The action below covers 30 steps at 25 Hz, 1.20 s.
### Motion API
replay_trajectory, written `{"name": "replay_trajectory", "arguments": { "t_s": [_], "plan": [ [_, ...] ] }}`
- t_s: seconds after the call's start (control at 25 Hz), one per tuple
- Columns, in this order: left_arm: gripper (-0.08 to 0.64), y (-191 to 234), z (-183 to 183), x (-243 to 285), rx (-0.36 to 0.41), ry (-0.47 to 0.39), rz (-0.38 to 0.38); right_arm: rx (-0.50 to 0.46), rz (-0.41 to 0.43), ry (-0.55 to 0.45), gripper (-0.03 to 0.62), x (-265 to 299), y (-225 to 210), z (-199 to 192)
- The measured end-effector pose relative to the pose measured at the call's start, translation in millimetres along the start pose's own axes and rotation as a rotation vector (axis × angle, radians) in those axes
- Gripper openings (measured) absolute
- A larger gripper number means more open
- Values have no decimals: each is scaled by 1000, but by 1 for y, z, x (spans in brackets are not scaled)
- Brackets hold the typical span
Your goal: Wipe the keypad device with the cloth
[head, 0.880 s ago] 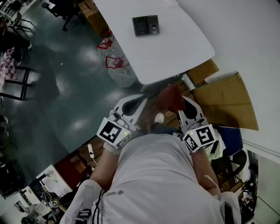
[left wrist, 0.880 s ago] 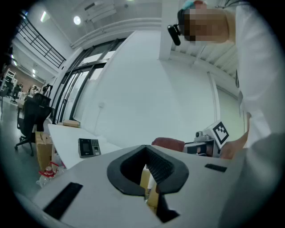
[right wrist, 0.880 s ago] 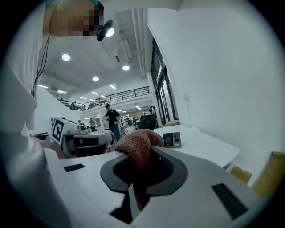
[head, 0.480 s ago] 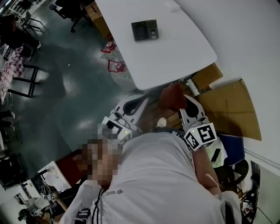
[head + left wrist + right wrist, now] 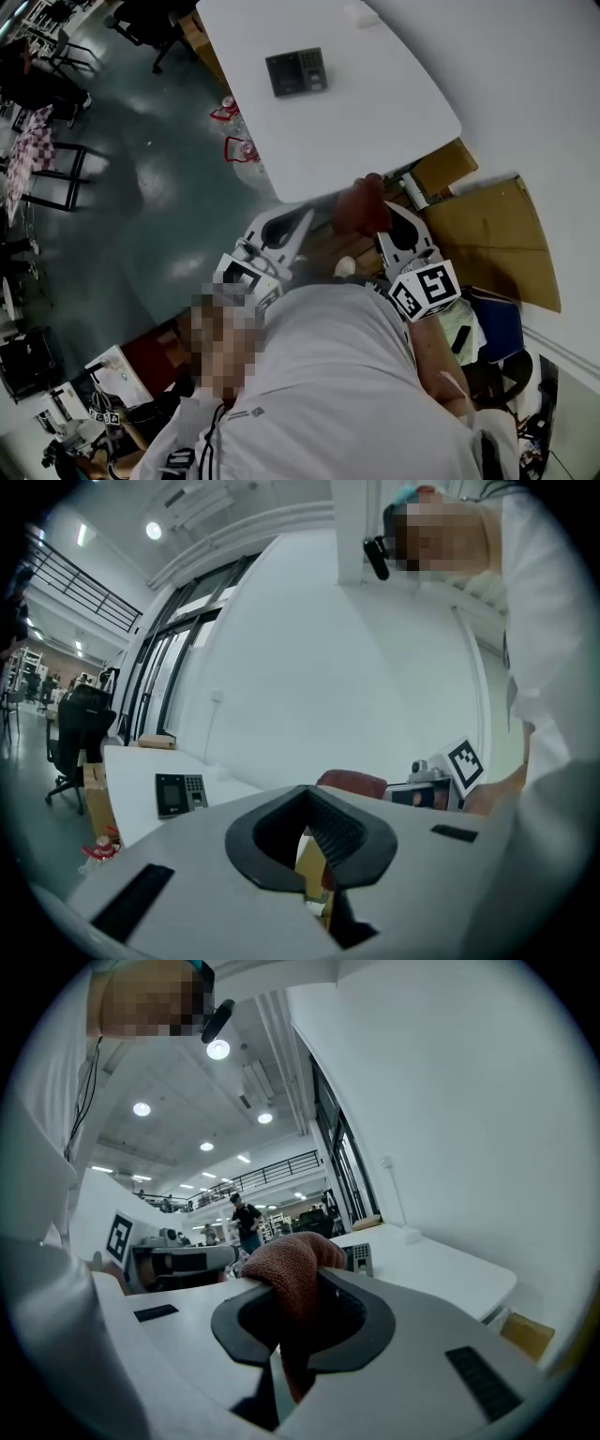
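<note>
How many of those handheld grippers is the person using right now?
2. The left gripper is in front of the white table, shut and empty; the right gripper beside it is shut on a reddish-brown cloth. None seem hidden.

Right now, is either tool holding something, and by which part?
The right tool is shut on the reddish-brown cloth, pinched through a bunched fold, with a wad bulging above. The left tool is shut and empty.

Our dark keypad device (image 5: 296, 72) lies flat on the white table (image 5: 375, 94); our rust-brown cloth (image 5: 361, 202) sits bunched in the right gripper (image 5: 381, 221).
</note>
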<state>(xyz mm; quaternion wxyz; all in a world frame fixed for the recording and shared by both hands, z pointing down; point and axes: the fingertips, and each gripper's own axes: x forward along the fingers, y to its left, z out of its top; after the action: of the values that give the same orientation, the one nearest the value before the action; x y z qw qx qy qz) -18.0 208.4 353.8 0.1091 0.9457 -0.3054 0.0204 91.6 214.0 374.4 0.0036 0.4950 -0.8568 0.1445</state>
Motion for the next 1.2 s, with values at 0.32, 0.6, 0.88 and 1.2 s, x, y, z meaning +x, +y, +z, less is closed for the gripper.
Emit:
{"name": "replay_trajectory", "arguments": {
  "t_s": [0.32,0.6,0.88,1.2],
  "plan": [
    [11,40,-7,3,-44,-5,0,11,-24,37,54,33,-3,-8],
    [11,97,-2,-1,-96,-18,-7,0,-71,67,54,83,-7,3],
    [12,138,-6,-5,-134,-19,17,-36,-96,97,54,117,-18,10],
    [12,157,-10,2,-138,-12,65,-95,-62,135,54,142,-35,13]
  ]
}}
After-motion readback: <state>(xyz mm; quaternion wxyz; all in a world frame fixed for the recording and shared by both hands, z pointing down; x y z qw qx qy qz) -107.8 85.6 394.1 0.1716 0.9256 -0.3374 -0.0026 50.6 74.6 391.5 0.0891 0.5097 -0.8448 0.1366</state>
